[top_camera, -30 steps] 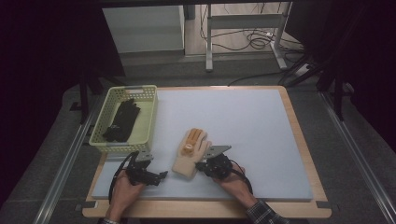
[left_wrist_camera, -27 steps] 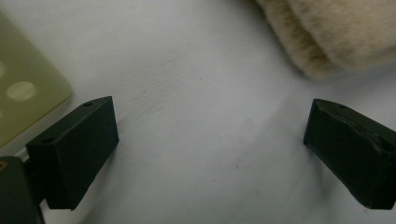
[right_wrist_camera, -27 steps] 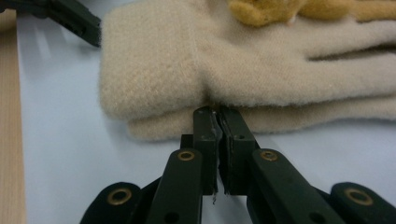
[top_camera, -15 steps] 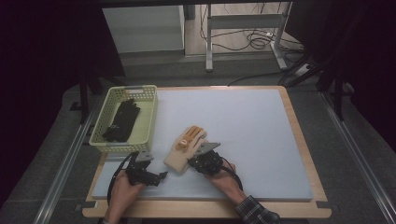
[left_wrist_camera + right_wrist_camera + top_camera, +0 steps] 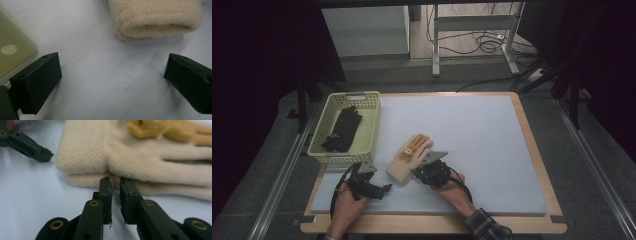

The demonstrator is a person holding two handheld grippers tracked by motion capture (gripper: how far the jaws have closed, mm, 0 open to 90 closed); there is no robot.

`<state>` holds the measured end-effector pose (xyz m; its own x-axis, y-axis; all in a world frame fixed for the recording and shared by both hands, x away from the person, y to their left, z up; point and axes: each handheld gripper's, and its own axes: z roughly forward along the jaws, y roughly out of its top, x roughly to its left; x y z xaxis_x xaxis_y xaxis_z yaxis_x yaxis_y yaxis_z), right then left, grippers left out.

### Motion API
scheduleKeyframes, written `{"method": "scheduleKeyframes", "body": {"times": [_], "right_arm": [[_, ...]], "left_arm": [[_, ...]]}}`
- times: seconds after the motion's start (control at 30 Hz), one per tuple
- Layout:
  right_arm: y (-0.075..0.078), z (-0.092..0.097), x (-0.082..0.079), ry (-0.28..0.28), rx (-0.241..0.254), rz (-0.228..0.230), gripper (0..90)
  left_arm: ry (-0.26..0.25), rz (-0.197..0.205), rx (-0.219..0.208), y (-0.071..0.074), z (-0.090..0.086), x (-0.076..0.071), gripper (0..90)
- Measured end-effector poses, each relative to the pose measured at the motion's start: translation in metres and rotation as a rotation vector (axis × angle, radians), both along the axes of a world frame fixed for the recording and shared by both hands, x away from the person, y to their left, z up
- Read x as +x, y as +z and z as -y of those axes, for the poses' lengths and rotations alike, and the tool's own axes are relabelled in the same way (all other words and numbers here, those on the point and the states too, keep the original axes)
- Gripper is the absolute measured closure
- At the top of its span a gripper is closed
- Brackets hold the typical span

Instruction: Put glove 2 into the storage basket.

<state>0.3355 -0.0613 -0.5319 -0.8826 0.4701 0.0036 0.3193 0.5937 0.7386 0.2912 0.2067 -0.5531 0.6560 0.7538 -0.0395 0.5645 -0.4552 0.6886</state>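
High view: cream glove pair (image 5: pixel 408 157) flat on white mat (image 5: pixel 472 135), just beside basket (image 5: pixel 371 125) holding black gloves (image 5: pixel 341 129). Right gripper (image 5: pixel 115 181) at glove edge, jaws just been opening, narrow gap, nothing clamped between them. Left gripper (image 5: pixel 112 72) wide apart, near cuff, empty. Step judged: regrip pair for transfer to basket. Advice: open wider, seat both layers deep between pads before closing; left steadies cuff.

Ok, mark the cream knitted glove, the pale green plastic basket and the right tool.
cream knitted glove (image 5: pixel 404 162): high view, on its palm.
pale green plastic basket (image 5: pixel 373 125): high view, on its right wall.
right tool (image 5: pixel 115 181): right gripper view, between its tips.
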Motion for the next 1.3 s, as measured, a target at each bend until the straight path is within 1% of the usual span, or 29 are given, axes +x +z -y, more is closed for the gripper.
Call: {"method": "scheduleKeyframes", "body": {"times": [0.1,0.13,0.17,0.2,0.23,0.27,0.3,0.33,0.37,0.43,0.47,0.5,0.53,0.57,0.6,0.63,0.67,0.73,0.77,0.83,0.87,0.9,1.0,1.07,1.1,1.17,1.2,1.3], "right_arm": [[0.008,0.013,0.0,-0.023,0.013,0.012,72.0],[0.012,0.021,0.001,-0.037,0.018,0.018,69.0],[0.012,0.021,0.001,-0.037,0.018,0.018,69.0],[0.014,0.024,0.001,-0.043,0.016,0.019,66.7],[0.016,0.031,0.002,-0.053,0.016,0.014,63.0],[0.017,0.034,0.002,-0.057,0.014,0.015,61.4],[0.018,0.039,0.002,-0.063,0.011,0.02,59.7],[0.02,0.046,0.002,-0.075,0.007,0.027,55.9],[0.02,0.046,0.002,-0.075,0.007,0.027,55.9],[0.021,0.056,0.003,-0.098,0.001,0.037,51.1],[0.021,0.064,0.003,-0.115,-0.006,0.047,46.4],[0.021,0.064,0.003,-0.115,-0.006,0.047,46.4],[0.022,0.067,0.003,-0.122,-0.01,0.048,44.4],[0.022,0.078,0.003,-0.145,-0.018,0.054,39.5],[0.022,0.082,0.004,-0.153,-0.02,0.056,37.3],[0.022,0.082,0.004,-0.153,-0.02,0.056,37.3],[0.021,0.092,0.005,-0.172,-0.023,0.05,32.9],[0.019,0.101,0.006,-0.193,-0.024,0.041,29.5],[0.019,0.101,0.006,-0.193,-0.024,0.041,29.5],[0.017,0.111,0.006,-0.215,-0.023,0.037,26.5],[0.014,0.119,0.007,-0.235,-0.022,0.041,24.9],[0.014,0.119,0.007,-0.235,-0.022,0.041,24.9],[0.01,0.131,0.007,-0.272,-0.024,0.053,23.4],[0.006,0.137,0.008,-0.29,-0.027,0.053,22.5],[0.004,0.138,0.008,-0.297,-0.03,0.049,22.1],[-0.001,0.139,0.009,-0.301,-0.054,0.033,20.9],[-0.001,0.14,0.009,-0.306,-0.047,0.03,20.2],[-0.002,0.14,0.009,-0.309,-0.048,0.029,19.7]], "left_arm": [[-0.001,0.0,-0.001,0.0,0.0,0.0,0.9],[-0.001,0.0,-0.001,0.0,0.0,0.0,0.9],[0.0,0.0,-0.001,0.0,0.0,0.0,0.9],[-0.003,0.002,0.0,0.0,0.0,0.0,0.9],[-0.003,0.003,0.0,0.0,0.0,0.0,0.9],[-0.003,0.004,-0.001,0.0,0.0,0.0,0.9],[-0.003,0.005,-0.001,0.0,0.0,0.0,0.9],[-0.003,0.005,-0.001,0.0,0.0,0.0,0.9],[-0.003,0.005,-0.001,0.0,0.0,0.0,0.9],[-0.002,0.005,-0.001,0.0,0.0,0.0,0.9],[-0.002,0.005,-0.001,0.0,0.0,0.0,1.0],[-0.002,0.005,-0.001,0.0,0.0,0.0,0.9],[-0.003,0.005,-0.001,0.0,0.0,0.0,0.9],[-0.002,0.005,-0.002,0.0,0.0,0.0,1.0],[-0.003,0.004,-0.002,0.0,0.0,0.0,1.0],[-0.003,0.004,-0.002,0.0,0.0,0.0,1.0],[-0.003,0.0,-0.003,0.0,-0.001,0.001,0.9],[0.0,-0.002,-0.007,0.0,0.0,0.001,0.7],[-0.001,-0.003,-0.009,0.0,0.0,0.001,0.7],[-0.001,-0.004,-0.01,-0.001,0.0,0.001,0.4],[-0.001,-0.004,-0.011,-0.001,0.0,0.001,0.4],[-0.001,-0.004,-0.011,-0.001,0.0,0.001,0.4],[-0.002,-0.004,-0.012,0.0,0.0,0.001,0.4],[-0.002,-0.004,-0.011,0.0,0.0,0.001,0.4],[-0.003,-0.004,-0.011,0.0,0.0,0.001,0.3],[-0.005,-0.004,-0.012,0.0,-0.001,0.001,0.2],[-0.005,-0.004,-0.011,0.0,-0.001,0.001,0.2],[-0.006,-0.004,-0.012,0.0,-0.001,0.001,0.0]]}}
